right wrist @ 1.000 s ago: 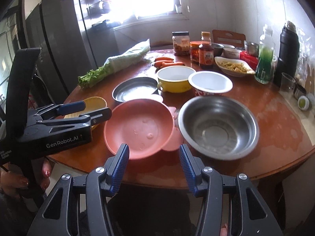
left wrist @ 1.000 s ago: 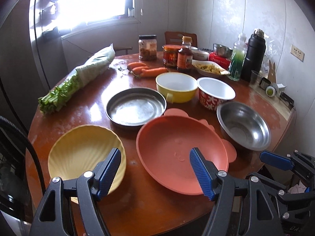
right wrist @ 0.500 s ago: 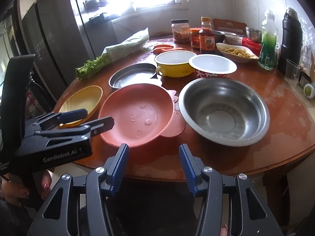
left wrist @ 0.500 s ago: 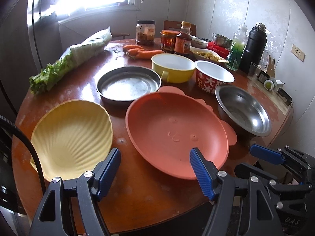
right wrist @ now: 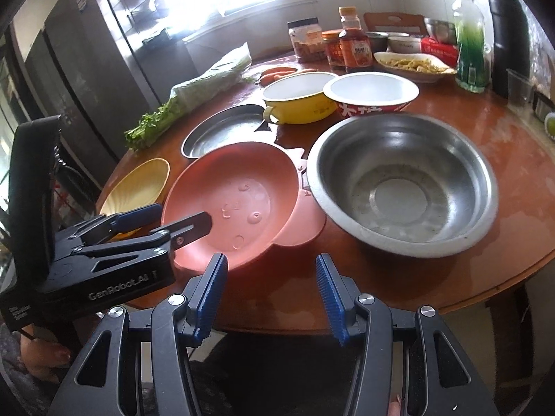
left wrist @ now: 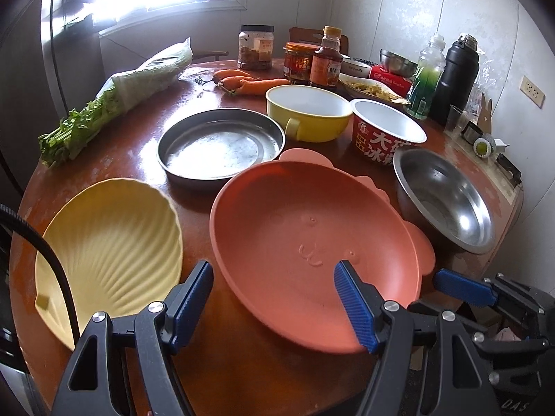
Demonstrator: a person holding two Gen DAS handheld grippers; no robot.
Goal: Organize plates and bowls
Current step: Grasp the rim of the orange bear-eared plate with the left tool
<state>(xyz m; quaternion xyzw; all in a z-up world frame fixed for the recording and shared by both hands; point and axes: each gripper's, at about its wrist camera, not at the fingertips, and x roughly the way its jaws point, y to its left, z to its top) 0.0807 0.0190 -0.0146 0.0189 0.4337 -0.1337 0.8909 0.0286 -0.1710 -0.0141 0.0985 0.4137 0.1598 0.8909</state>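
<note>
On the round wooden table (left wrist: pixel 145 159) lie a yellow shell-shaped plate (left wrist: pixel 111 246), a pink animal-shaped plate (left wrist: pixel 308 239), a flat steel pan (left wrist: pixel 218 145), a yellow bowl (left wrist: pixel 308 112), a red-and-white bowl (left wrist: pixel 385 131) and a large steel bowl (left wrist: pixel 447 197). My left gripper (left wrist: pixel 274 298) is open and empty, its fingers on either side of the pink plate's near rim. It also shows in the right wrist view (right wrist: pixel 163 216). My right gripper (right wrist: pixel 270 298) is open and empty at the table's front edge, between the pink plate (right wrist: pixel 239 201) and the steel bowl (right wrist: pixel 402 183).
Bagged celery (left wrist: pixel 118 97) lies at the table's left. Carrots (left wrist: pixel 242 83), jars and a sauce bottle (left wrist: pixel 324 59), a dish of food (left wrist: pixel 371 88), a green bottle (left wrist: pixel 426 76) and a black flask (left wrist: pixel 458 76) stand at the back. A fridge (right wrist: pixel 79 69) is at the left.
Both grippers have moved forward toward the table. The left gripper's fingers now straddle the pink plate's near rim; the steel bowl looms larger before the right gripper. Both stayed open.
</note>
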